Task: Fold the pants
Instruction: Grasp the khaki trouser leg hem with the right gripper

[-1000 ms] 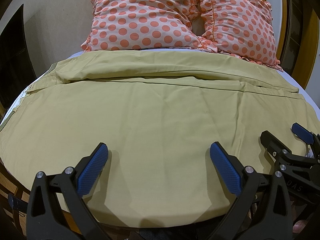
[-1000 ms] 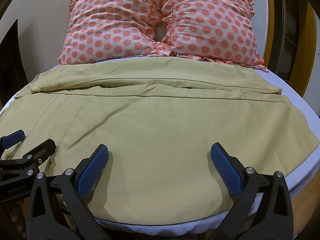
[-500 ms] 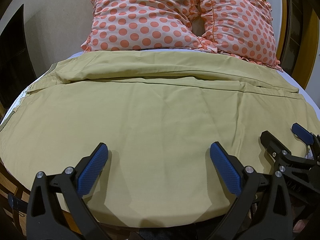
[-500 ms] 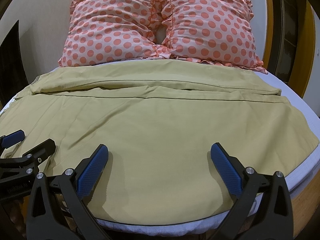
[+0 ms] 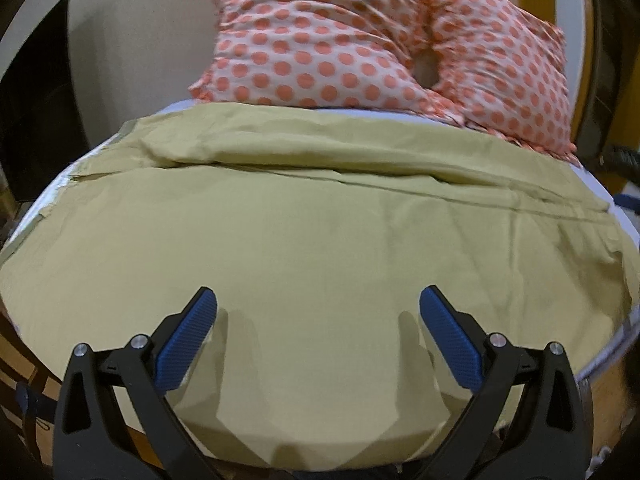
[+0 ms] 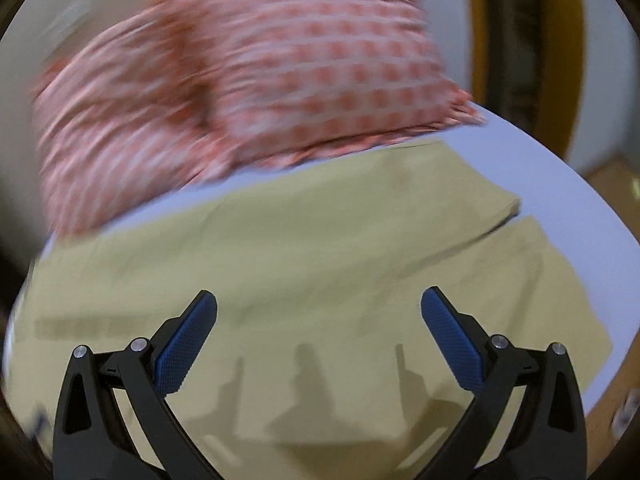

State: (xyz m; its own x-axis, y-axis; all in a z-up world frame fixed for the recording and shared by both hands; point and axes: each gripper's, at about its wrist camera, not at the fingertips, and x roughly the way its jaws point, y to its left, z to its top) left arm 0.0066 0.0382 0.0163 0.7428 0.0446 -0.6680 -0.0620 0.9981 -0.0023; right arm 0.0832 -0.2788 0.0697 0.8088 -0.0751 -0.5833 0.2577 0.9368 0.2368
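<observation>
Left wrist view is showing me the khaki pants (image 5: 320, 224) lying spread across the bed (image 5: 624, 216), below the dotted pillows (image 5: 320, 48). I am holding my left gripper (image 5: 318, 332) and right gripper (image 6: 319, 332) spread wide above them, gripping nothing.

From my left-wrist feed I saw a bed (image 5: 624, 216) covered in a pale lavender sheet, its edge showing at three o'clock. Two polka-dot pillows (image 5: 320, 52), white with coral spots, leaned against a plain cream wall (image 5: 140, 40) at twelve o'clock. A dark panel (image 5: 36, 92) stood at nine o'clock, and a yellow wooden frame (image 5: 580, 8) rose at one o'clock. Brown wood of the bed base (image 5: 12, 368) showed at eight o'clock. My right-wrist feed was smeared by motion; I could still make out the pillows (image 6: 240, 80), the lavender sheet (image 6: 560, 200), the yellow frame (image 6: 478, 40) and brownish floor (image 6: 612, 184) at three o'clock.
</observation>
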